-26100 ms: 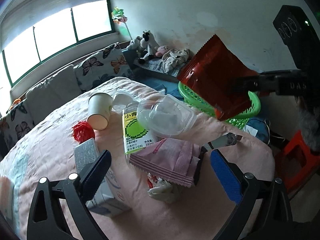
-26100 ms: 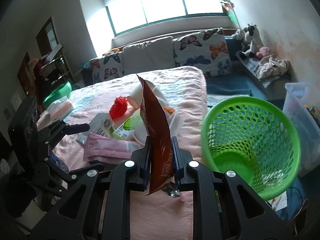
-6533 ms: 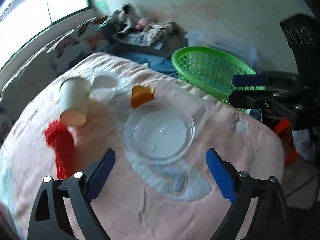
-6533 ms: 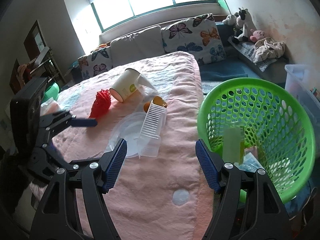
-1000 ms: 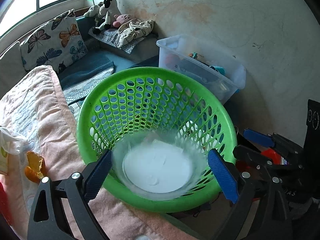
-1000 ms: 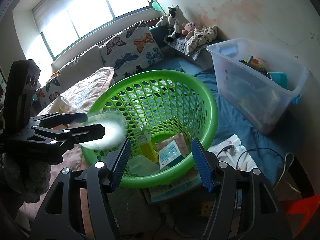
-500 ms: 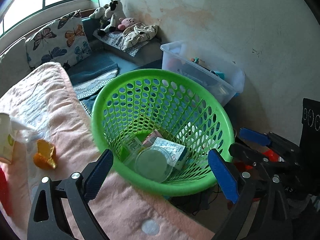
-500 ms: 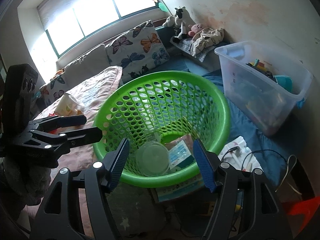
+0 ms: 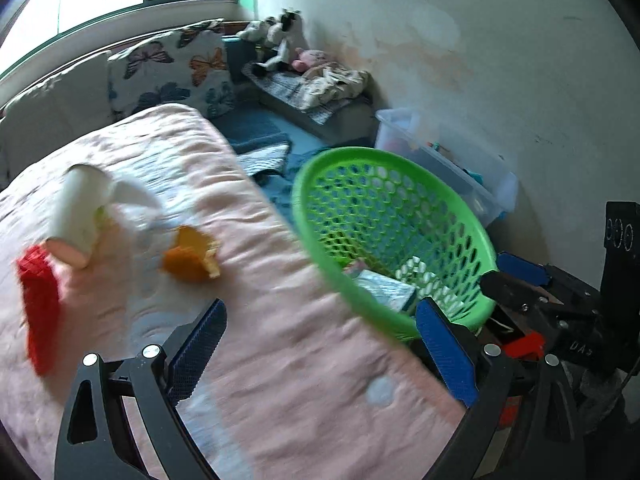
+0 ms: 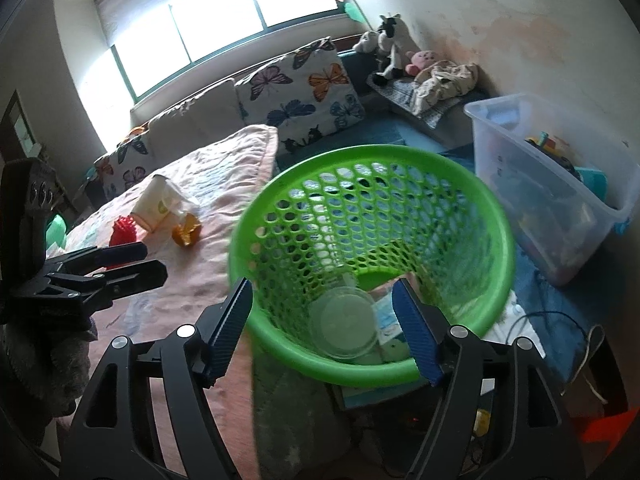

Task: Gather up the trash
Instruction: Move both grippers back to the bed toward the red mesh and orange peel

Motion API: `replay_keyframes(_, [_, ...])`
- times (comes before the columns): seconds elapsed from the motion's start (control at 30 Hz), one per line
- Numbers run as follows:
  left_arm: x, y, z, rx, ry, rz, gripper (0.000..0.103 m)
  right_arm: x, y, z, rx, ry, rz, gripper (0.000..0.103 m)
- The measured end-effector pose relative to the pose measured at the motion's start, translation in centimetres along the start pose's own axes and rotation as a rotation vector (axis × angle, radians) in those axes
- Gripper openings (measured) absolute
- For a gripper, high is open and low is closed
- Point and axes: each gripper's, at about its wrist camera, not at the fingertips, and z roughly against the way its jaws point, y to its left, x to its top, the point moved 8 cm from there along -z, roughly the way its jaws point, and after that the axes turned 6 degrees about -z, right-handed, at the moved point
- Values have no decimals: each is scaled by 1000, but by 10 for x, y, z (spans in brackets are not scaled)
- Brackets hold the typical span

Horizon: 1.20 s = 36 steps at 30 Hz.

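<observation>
A green mesh basket (image 10: 360,153) stands on the floor beside the bed and holds a clear round lid (image 10: 344,328) and some cartons. My right gripper (image 10: 324,322) hovers over its near rim with nothing between its blue pads, and the jaws are opening. My left gripper (image 9: 320,344) is open and empty above the pink bed cover (image 9: 280,360), with the basket (image 9: 352,153) to its right. On the bed lie a paper cup (image 9: 80,212), an orange peel (image 9: 192,258), a red mesh piece (image 9: 38,300) and a clear bag (image 9: 132,204).
A clear storage bin (image 10: 552,184) with toys stands right of the basket against the wall. Butterfly cushions (image 10: 304,92) and plush toys (image 10: 388,48) line the back. Cables (image 10: 560,320) and a red stool (image 10: 608,424) lie on the floor at the right.
The clear lid left my left gripper and dropped into the basket. My left gripper then swung left from the basket to over the bed. My right gripper's jaws spread wider.
</observation>
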Motion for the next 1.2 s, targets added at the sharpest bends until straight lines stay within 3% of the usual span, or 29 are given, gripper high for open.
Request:
replay_keyframes(0.67, [-46,138,69,227,-49,204,92,2,116,-56,139,92,148,74])
replay_keyframes(1.2, [-62,206,77,333,-50,315,92,5,170,-112,176,154,258,74])
